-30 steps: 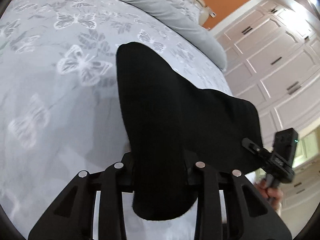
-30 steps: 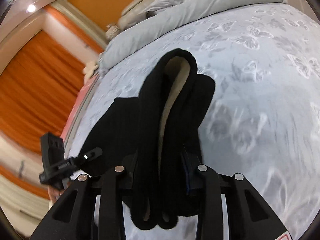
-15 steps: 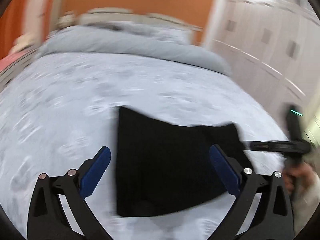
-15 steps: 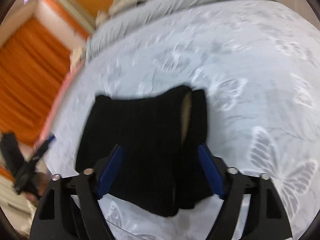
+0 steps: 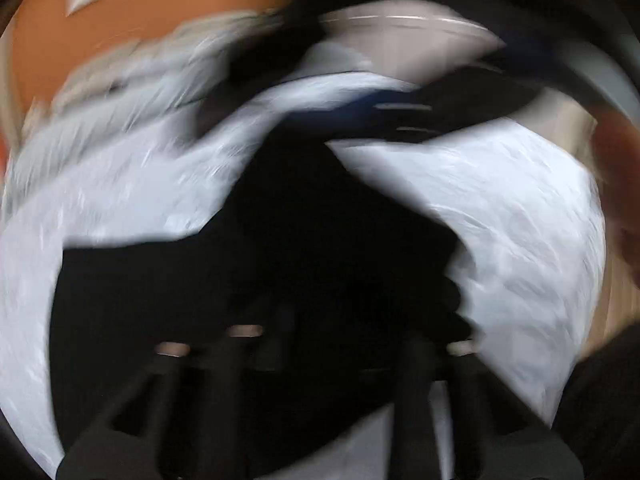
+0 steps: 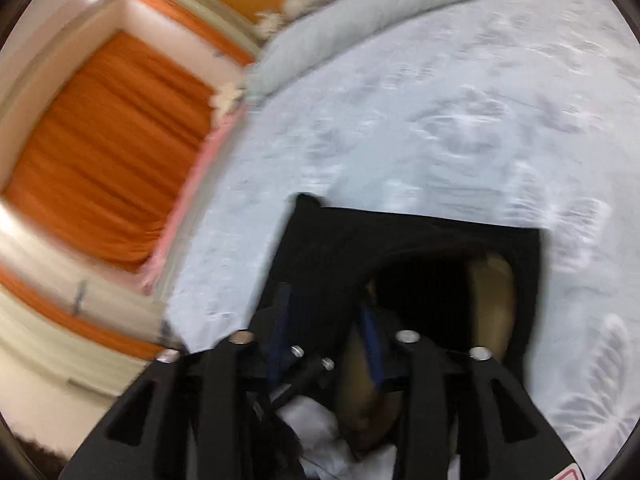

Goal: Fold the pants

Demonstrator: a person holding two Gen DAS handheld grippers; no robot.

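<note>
The bed (image 6: 440,120), under a pale cover with butterflies, carries everything, and most of it lies bare beyond the garment and to its right in the right wrist view. To the left the bed's side edge runs close by, with an orange curtain (image 6: 100,140) past it. That side offers little room.

The pants (image 6: 400,232) lie on the bed as a black folded block directly ahead of both hands. In the right wrist view the block's long axis runs across the picture and its far edge is fairly straight. A tan lining (image 6: 492,292) shows where the near layers gape on the right.

The right gripper (image 6: 326,320) sits at the near edge. Its jaws are opening, with a band of black cloth between them that fills the gap from pad to pad.

The left gripper (image 5: 320,320) also points down into the black cloth (its view is smeared by motion). Its jaws are clenched, but whether they pinch any cloth I cannot tell, since dark fingers sit against dark fabric.

Both hands look about equally near. Any next fold probably has to carry the near edge away toward the far one, over the open bed.
</note>
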